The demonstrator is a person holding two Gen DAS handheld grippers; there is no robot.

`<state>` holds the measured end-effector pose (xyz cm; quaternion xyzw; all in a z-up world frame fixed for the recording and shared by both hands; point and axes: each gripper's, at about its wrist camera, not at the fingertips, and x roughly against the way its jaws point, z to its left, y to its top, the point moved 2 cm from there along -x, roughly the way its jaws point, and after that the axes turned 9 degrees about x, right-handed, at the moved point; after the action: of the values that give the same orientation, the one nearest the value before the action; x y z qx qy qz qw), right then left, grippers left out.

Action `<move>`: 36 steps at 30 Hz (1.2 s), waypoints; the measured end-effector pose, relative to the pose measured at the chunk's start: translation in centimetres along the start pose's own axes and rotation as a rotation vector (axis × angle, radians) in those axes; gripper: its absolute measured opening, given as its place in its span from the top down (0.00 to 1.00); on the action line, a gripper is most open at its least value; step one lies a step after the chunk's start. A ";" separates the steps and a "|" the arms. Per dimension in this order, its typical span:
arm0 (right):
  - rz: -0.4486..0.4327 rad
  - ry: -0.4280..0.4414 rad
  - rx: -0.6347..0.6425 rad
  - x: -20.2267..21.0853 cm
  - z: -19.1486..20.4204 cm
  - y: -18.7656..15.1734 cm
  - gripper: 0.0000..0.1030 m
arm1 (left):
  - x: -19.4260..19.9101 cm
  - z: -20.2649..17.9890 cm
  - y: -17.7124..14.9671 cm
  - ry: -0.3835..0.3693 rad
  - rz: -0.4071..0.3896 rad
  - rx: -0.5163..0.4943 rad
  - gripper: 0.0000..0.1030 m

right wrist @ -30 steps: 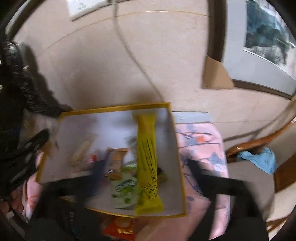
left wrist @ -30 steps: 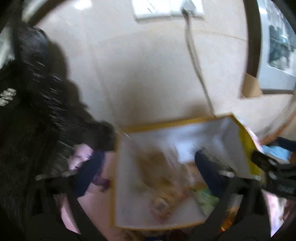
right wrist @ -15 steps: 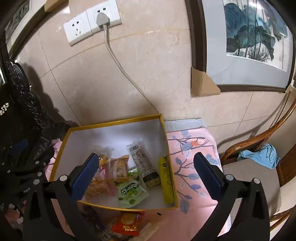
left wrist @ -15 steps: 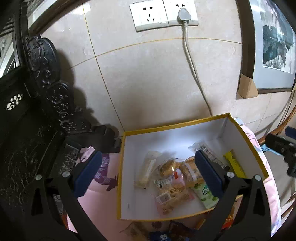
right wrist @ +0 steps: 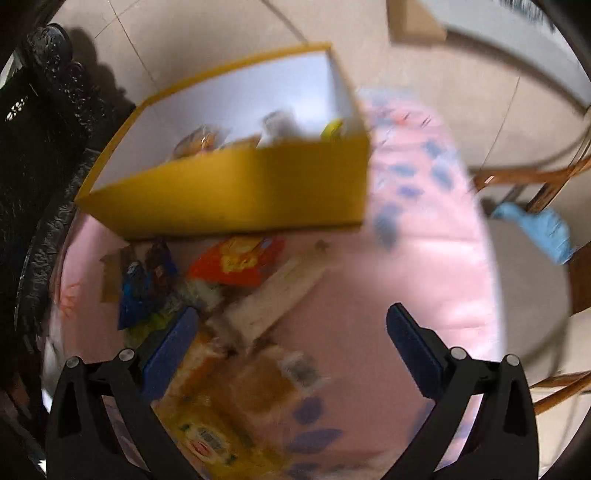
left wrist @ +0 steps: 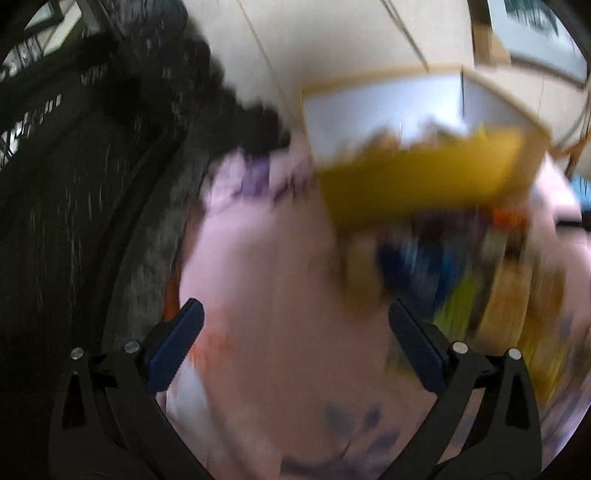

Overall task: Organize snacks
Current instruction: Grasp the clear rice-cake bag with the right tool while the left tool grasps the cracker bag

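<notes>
Both claws, left claw (left wrist: 295, 343) and right claw (right wrist: 291, 343), are held wide open, empty. Yellow box (right wrist: 236, 192) is set on pink tabletop (right wrist: 406, 280), long axis left-right; loose snacks (right wrist: 236, 262) are piled before it.

A beige tiled wall (right wrist: 229, 40) with thin grout lines fills the far side from 10 to 1 o'clock. At 9 to 11 o'clock stands dark carved wooden furniture (right wrist: 40, 122), casting a shadow on the tiles. A framed picture (right wrist: 509, 48) leans at 1 to 2 o'clock, its lower corner capped with cardboard (right wrist: 413, 22). A wooden chair (right wrist: 535, 181) sits at 3 o'clock with a blue cloth (right wrist: 535, 229) on its seat. The surface wears a pink floral tablecloth (right wrist: 424, 258). Both views are motion-blurred.
</notes>
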<state>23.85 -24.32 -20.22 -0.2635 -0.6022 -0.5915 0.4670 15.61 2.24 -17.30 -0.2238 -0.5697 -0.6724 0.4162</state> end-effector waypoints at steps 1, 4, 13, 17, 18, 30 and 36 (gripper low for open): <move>0.005 0.019 -0.024 -1.0 0.3 0.2 0.01 | -0.3 0.2 -1.3 0.013 0.026 -0.006 0.02; 0.030 0.005 -0.043 -3.7 1.0 1.4 0.01 | -0.8 0.3 -4.5 0.027 0.100 -0.002 0.02; 0.069 -0.022 -0.139 -6.4 1.0 -0.6 0.62 | -0.2 -1.4 -8.4 0.032 0.151 -0.031 0.02; 0.042 0.021 -0.112 -4.9 1.6 -1.1 0.67 | 0.8 -3.7 -7.3 -0.044 0.111 -0.026 0.02; 0.030 0.008 -0.095 -3.9 1.3 -1.6 0.68 | 0.8 -4.3 -6.9 -0.066 0.103 -0.028 0.02; -0.053 -0.041 -0.098 5.6 -2.6 -6.6 0.69 | -0.5 -15.5 -2.4 -0.233 -0.020 -0.248 0.03; -0.086 -0.017 -0.169 7.6 -4.9 -8.6 0.69 | -2.2 -17.1 -2.5 -0.342 0.075 -0.261 0.53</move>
<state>14.36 -32.19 -18.24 -0.2807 -0.5647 -0.6576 0.4122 17.72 -13.32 -24.79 -0.4077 -0.5314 -0.6767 0.3056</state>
